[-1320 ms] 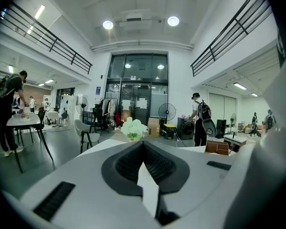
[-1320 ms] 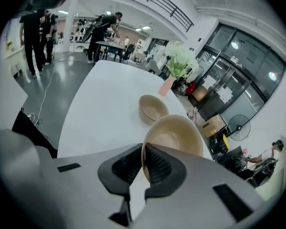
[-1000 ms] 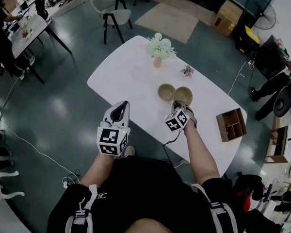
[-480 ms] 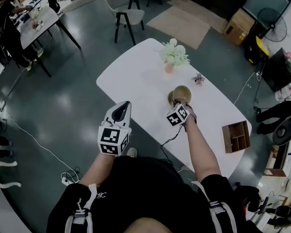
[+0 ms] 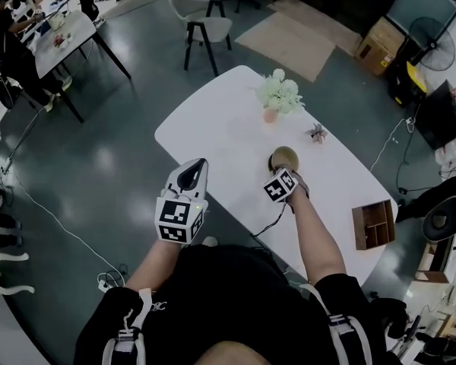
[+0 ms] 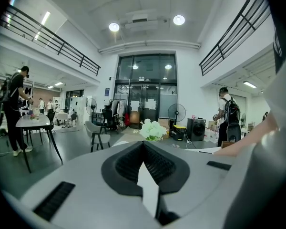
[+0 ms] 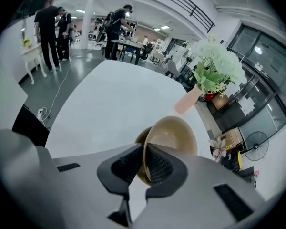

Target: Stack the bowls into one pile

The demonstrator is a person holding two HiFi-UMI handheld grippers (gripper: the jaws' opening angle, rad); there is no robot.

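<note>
White and oblong, the table (image 5: 213,128) stands on a glossy grey floor (image 5: 99,166). The only print to be seen is the black-and-white square markers (image 5: 175,219) on each cube. A second ago two tan bowls sat side by side mid-table. Now the upper bowl (image 7: 174,135) tilts over the lower bowl (image 7: 140,136), partly covering it. The right hand-held gripper (image 7: 144,151) has its pads on the upper bowl's near rim, jaws just starting to open. The left hand-held gripper (image 6: 143,144), jaws together and empty, hovers off the table's near edge. A vase (image 5: 270,115) of white flowers (image 5: 280,93) stands by the far edge. A small pink plant (image 5: 318,134) sits near the bowls, and a wooden box (image 5: 374,224) lies toward the right end.
</note>
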